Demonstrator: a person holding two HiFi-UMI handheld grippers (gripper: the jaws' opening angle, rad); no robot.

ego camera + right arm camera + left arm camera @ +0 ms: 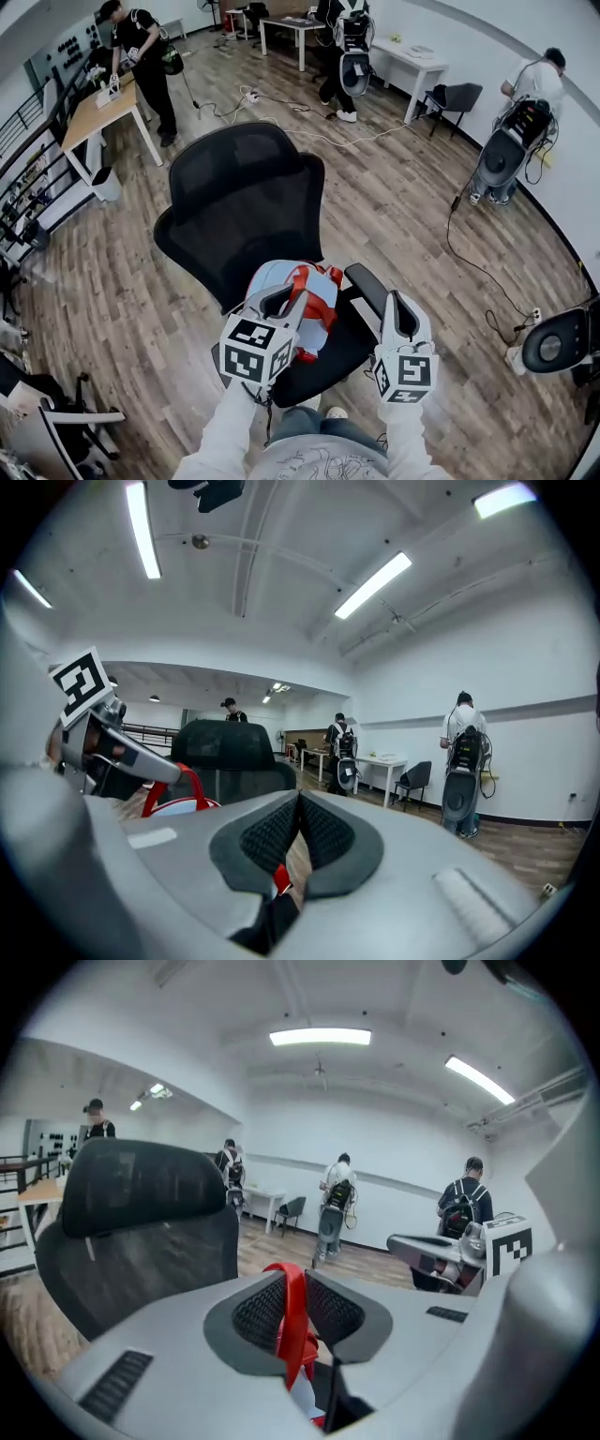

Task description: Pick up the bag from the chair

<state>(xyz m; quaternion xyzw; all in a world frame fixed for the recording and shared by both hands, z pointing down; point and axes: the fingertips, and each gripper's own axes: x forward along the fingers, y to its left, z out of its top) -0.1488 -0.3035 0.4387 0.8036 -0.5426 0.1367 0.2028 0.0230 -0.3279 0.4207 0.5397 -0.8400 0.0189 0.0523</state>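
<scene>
One bag lies on the seat of the chair, its length running from backrest to front edge, right under the left gripper. That gripper is clenched on a red strap, which stands upright between its jaws. The right gripper, of the two, hangs near the armrest, jaws pressed together on nothing. The lift looks to be the left's alone, straight up.

Bag pale blue, straps red; chair black mesh; floor brown wood-grain.
</scene>
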